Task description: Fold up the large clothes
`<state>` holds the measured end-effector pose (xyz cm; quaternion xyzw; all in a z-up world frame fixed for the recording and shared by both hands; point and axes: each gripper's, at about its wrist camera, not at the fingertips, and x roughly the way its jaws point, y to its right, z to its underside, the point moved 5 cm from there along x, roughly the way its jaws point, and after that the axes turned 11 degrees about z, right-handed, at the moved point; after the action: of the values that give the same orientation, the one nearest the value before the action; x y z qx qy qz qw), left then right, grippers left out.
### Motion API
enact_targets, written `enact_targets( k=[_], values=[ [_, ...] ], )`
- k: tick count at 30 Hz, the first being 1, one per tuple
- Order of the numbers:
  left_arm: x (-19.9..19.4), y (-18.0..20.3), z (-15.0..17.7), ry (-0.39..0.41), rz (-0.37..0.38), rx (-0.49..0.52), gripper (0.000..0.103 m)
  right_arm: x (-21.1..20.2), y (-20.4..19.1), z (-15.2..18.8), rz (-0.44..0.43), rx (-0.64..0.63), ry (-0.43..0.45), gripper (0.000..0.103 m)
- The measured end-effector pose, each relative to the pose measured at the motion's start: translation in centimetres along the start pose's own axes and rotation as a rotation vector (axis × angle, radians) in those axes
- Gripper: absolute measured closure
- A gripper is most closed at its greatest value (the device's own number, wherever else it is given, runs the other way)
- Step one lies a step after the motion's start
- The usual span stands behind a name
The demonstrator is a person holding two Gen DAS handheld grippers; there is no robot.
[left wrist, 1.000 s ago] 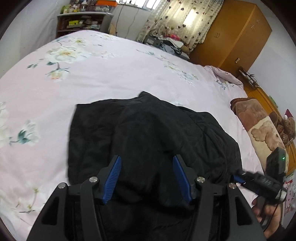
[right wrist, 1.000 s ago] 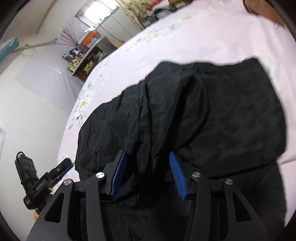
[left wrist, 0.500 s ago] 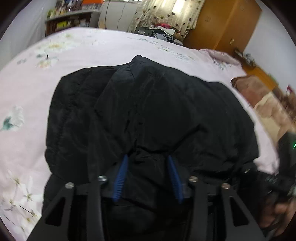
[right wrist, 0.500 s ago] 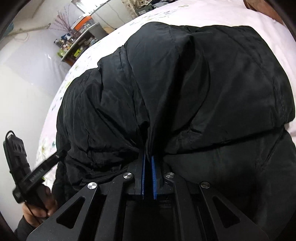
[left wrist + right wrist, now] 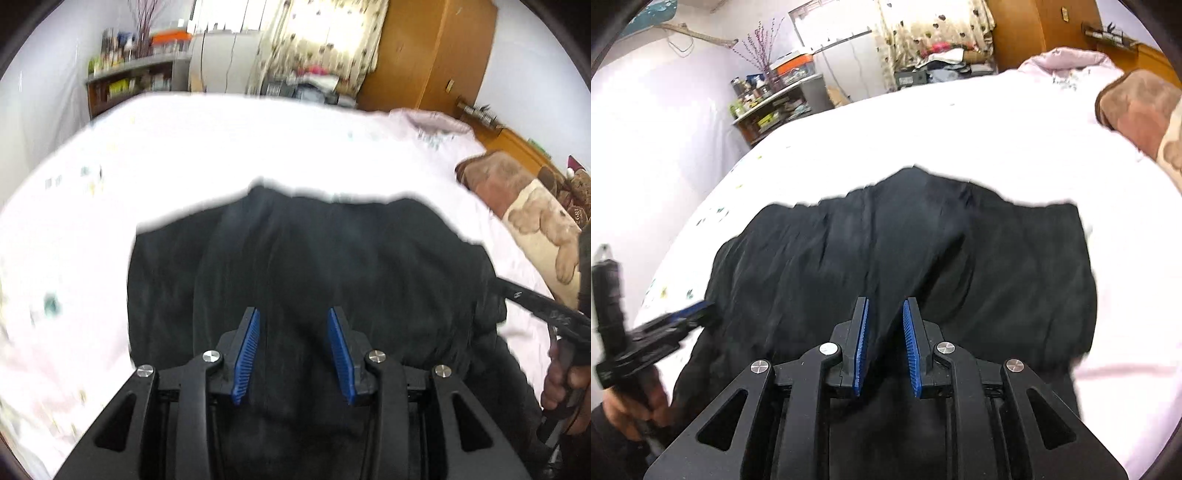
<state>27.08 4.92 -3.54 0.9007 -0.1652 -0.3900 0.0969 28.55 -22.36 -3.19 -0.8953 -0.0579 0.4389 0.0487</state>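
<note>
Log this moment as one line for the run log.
task: fold black jacket | place: bed | left tongs: jacket fold between pads | right tongs: opening, over jacket

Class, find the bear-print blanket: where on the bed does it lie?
The bear-print blanket lies at the bed's right edge in both wrist views, right of and beyond the black coat, below the wooden wardrobe.

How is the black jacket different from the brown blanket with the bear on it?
The black jacket is plain and dark; the bear blanket is brown with a cream bear. The jacket lies mid-bed; the blanket lies at its right edge. Both rest on the pale bed.
</note>
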Motion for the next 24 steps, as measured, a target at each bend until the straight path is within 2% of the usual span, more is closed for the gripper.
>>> enact_targets(
  k=[2,4,8,10,14,19,22,24],
  values=[
    [1.0,-0.4,-1.9,0.034,-0.041,0.021,0.063,1.5,0.3,-1.9,0.026,-0.009,0.017,0.084],
    [3.0,-1.8,-2.3,0.014,-0.068,0.002,0.063,3.0,0.4,-3.0,0.059,-0.02,0.021,0.084],
    [7.8,-5.0,0.3,-0.093,-0.116,-0.042,0.064,6.9,1.9,-2.4,0.13,-0.05,-0.038,0.084],
    [8.4,-5.4,1.8,-0.074,-0.098,-0.02,0.065,8.7,2.4,-1.5,0.127,-0.049,-0.067,0.086],
    [8.8,-5.5,2.8,-0.048,-0.095,-0.006,0.065,10.0,2.7,-0.2,0.14,-0.035,-0.077,0.087],
    [7.4,-4.7,1.3,-0.083,-0.093,-0.022,0.066,8.5,2.6,-1.3,0.148,-0.022,-0.076,0.087],
    [3.6,-2.8,0.6,-0.014,-0.016,-0.037,0.066,5.1,2.4,-2.7,0.13,-0.007,0.0,0.084],
    [1.5,-0.9,0.7,0.029,0.035,-0.011,0.066,2.0,1.6,-2.7,0.08,0.006,0.059,0.084]
  ],
)
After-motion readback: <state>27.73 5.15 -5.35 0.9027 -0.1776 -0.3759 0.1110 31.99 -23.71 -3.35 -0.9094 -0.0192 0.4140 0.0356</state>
